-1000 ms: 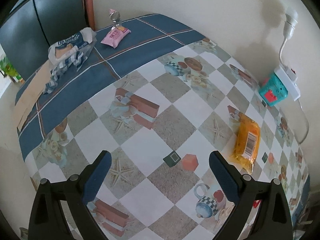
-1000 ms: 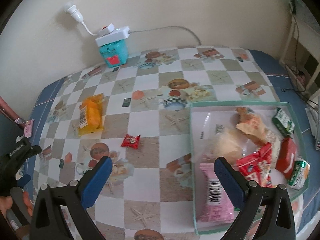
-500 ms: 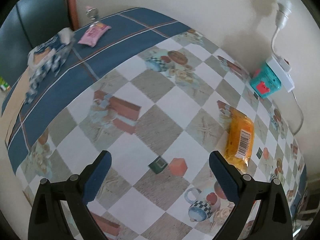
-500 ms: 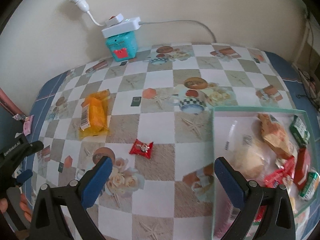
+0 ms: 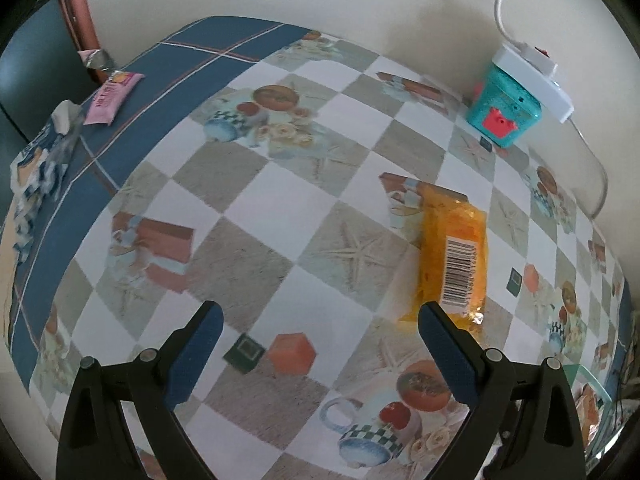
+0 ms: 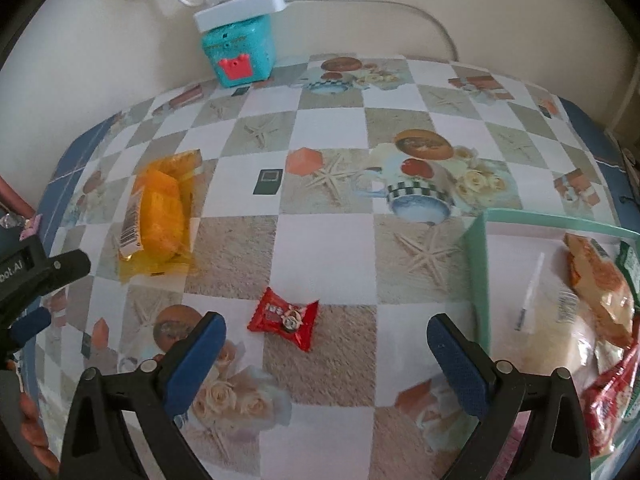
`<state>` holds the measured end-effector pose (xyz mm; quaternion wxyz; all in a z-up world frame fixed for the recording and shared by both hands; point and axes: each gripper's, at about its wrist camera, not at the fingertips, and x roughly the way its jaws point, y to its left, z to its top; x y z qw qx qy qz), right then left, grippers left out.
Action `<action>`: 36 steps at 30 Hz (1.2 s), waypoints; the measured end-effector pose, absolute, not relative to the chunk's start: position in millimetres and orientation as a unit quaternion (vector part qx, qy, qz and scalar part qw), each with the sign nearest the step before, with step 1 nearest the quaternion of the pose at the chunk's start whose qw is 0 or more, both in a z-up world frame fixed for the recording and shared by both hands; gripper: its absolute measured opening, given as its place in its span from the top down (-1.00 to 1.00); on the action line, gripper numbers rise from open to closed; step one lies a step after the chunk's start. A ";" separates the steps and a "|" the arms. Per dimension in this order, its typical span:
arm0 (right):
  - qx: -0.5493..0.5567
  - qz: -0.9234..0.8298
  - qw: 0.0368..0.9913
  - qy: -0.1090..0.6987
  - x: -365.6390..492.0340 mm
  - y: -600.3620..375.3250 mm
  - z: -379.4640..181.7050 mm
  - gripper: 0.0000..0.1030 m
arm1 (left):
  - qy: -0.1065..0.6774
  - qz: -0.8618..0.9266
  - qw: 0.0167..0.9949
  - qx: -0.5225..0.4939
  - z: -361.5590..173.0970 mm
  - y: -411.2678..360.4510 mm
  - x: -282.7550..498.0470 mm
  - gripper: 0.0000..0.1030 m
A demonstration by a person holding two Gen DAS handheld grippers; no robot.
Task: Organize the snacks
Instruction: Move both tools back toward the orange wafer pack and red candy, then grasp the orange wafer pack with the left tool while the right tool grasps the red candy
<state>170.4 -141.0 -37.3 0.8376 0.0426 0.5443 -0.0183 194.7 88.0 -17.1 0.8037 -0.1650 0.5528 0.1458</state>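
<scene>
Both tongs hang spread wide over the surface (image 5: 280, 184) with nothing between their blue pads. Left tongs (image 5: 320, 338) hover above the checked cloth; the orange pack (image 5: 452, 252) lies flat just ahead of the right-hand finger (image 5: 448, 356), barcode up, its near end almost touching that fingertip in the view and outside the gap. A pink wrapper (image 5: 110, 102) sits far off at the blue border, beside a blue-and-white bag (image 5: 40, 168) at the left rim. Right tongs (image 6: 326, 344) point at the red candy (image 6: 285, 317), which lies on the cloth just ahead of the gap and a little left of its middle, nearer the left-hand finger (image 6: 196, 356). From this side the orange pack (image 6: 160, 216) lies farther out to the left, well apart from the candy, with the left tongs (image 6: 28, 292) close by its near end. The green-rimmed tray (image 6: 478, 272) stands at the right, beside the right-hand finger, holding several packets (image 6: 596, 280). A teal box (image 6: 240, 52) with a white power strip (image 6: 240, 4) on top stands against the wall.
</scene>
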 end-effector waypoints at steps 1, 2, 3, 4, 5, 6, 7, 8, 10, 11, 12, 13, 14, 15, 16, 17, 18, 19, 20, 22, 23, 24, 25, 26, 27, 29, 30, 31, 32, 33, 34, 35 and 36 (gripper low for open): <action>0.039 -0.017 0.838 0.544 171.6 -138.9 -38.9 -0.96 | 0.552 0.147 0.804 -0.165 -17.7 88.2 195.5 -0.91; 0.036 -0.017 0.838 0.545 172.8 -136.9 -40.4 -0.93 | 0.552 0.147 0.804 -0.165 -18.5 88.5 196.9 -0.91; 0.032 -0.018 0.838 0.545 173.8 -135.1 -42.1 -0.90 | 0.552 0.147 0.804 -0.166 -19.4 89.1 197.7 -0.91; 0.028 -0.018 0.838 0.545 174.9 -133.3 -43.8 -0.89 | 0.552 0.147 0.804 -0.166 -20.3 89.0 198.6 -0.90; 0.026 -0.018 0.837 0.546 175.6 -132.2 -45.3 -0.86 | 0.552 0.146 0.804 -0.168 -21.1 89.5 199.1 -0.90; 0.026 -0.016 0.836 0.547 176.8 -131.2 -47.7 -0.82 | 0.551 0.145 0.804 -0.170 -21.8 89.9 199.8 -0.90; 0.026 -0.016 0.836 0.548 177.6 -130.8 -49.1 -0.77 | 0.551 0.145 0.804 -0.171 -22.2 89.9 200.8 -0.90; 0.026 -0.017 0.835 0.549 178.3 -130.3 -50.8 -0.70 | 0.550 0.144 0.805 -0.172 -22.2 90.0 201.6 -0.90; 0.022 -0.019 0.835 0.549 179.4 -128.9 -53.5 -0.63 | 0.545 0.141 0.808 -0.171 -21.7 88.7 204.8 -0.90; 0.017 -0.022 0.837 0.547 179.8 -128.1 -53.5 -0.58 | 0.543 0.137 0.811 -0.171 -21.1 87.4 205.6 -0.90; 0.017 -0.022 0.838 0.545 180.2 -128.0 -53.2 -0.48 | 0.541 0.133 0.812 -0.172 -20.5 85.9 206.4 -0.90; 0.016 -0.022 0.840 0.542 180.3 -128.1 -52.4 -0.43 | 0.539 0.126 0.815 -0.175 -19.7 83.8 207.4 -0.91; 0.013 -0.025 0.842 0.539 180.7 -128.1 -51.6 -0.33 | 0.537 0.120 0.816 -0.177 -19.2 82.3 208.1 -0.90; 0.010 -0.027 0.842 0.538 181.4 -128.3 -51.4 -0.22 | 0.535 0.114 0.818 -0.178 -18.6 80.1 209.2 -0.90; 0.006 -0.030 0.844 0.536 181.6 -128.6 -51.2 -0.18 | 0.533 0.108 0.820 -0.178 -18.2 77.8 210.2 -0.90; 0.005 -0.031 0.844 0.535 181.7 -128.9 -50.7 -0.10 | 0.531 0.102 0.822 -0.177 -17.9 74.7 211.4 -0.90; 0.005 -0.032 0.845 0.533 182.0 -129.9 -50.3 -0.02 | 0.530 0.097 0.824 -0.175 -18.0 71.4 212.6 -0.90; 0.005 -0.033 0.846 0.532 182.3 -130.9 -49.9 0.01 | 0.528 0.093 0.826 -0.173 -18.1 68.4 213.7 -0.90; 0.006 -0.033 0.846 0.532 182.2 -132.1 -49.6 0.08 | 0.527 0.087 0.828 -0.170 -18.2 64.4 215.0 -0.90; 0.007 -0.035 0.847 0.530 182.1 -134.7 -49.1 0.17 | 0.524 0.079 0.832 -0.166 -18.0 58.5 217.9 -0.90; 0.008 -0.036 0.847 0.530 181.9 -135.9 -48.9 0.24 | 0.522 0.076 0.834 -0.164 -17.9 55.9 218.6 -0.90; 0.008 -0.038 0.848 0.529 182.0 -137.1 -48.6 0.32 | 0.519 0.072 0.836 -0.162 -18.3 52.6 219.8 -0.90; 0.009 -0.038 0.848 0.528 182.0 -138.4 -48.3 0.34 | 0.517 0.068 0.838 -0.160 -19.0 49.5 221.0 -0.90; 0.010 -0.038 0.848 0.528 182.0 -139.7 -48.0 0.38 | 0.516 0.063 0.839 -0.158 -20.8 45.9 222.9 -0.90; 0.012 -0.039 0.849 0.527 182.1 -141.2 -47.9 0.42 | 0.517 0.058 0.840 -0.156 -22.7 42.4 224.5 -0.90; 0.014 -0.041 0.850 0.525 182.6 -143.8 -47.9 0.43 | 0.516 0.054 0.841 -0.152 -26.1 35.9 226.9 -0.90; 0.014 -0.042 0.850 0.525 182.5 -144.4 -48.0 0.43 | 0.515 0.052 0.842 -0.149 -27.6 32.3 228.3 -0.90; 0.013 -0.042 0.850 0.525 182.6 -145.1 -48.0 0.43 | 0.513 0.049 0.844 -0.146 -28.9 28.3 229.9 -0.89; 0.014 -0.042 0.850 0.524 182.6 -145.5 -48.1 0.44 | 0.510 0.046 0.847 -0.144 -29.6 25.2 231.0 -0.86; 0.013 -0.043 0.850 0.524 182.6 -145.9 -48.1 0.46 | 0.508 0.045 0.848 -0.143 -29.7 23.0 231.4 -0.82; 0.013 -0.043 0.851 0.524 182.3 -146.0 -48.2 0.47 | 0.506 0.045 0.850 -0.140 -29.8 20.1 232.0 -0.69; 0.012 -0.042 0.851 0.524 182.2 -145.9 -48.3 0.47 | 0.504 0.044 0.852 -0.135 -30.4 16.8 233.0 -0.53; 0.012 -0.042 0.851 0.523 182.1 -146.0 -48.3 0.47 | 0.503 0.042 0.853 -0.131 -30.8 15.5 233.9 -0.46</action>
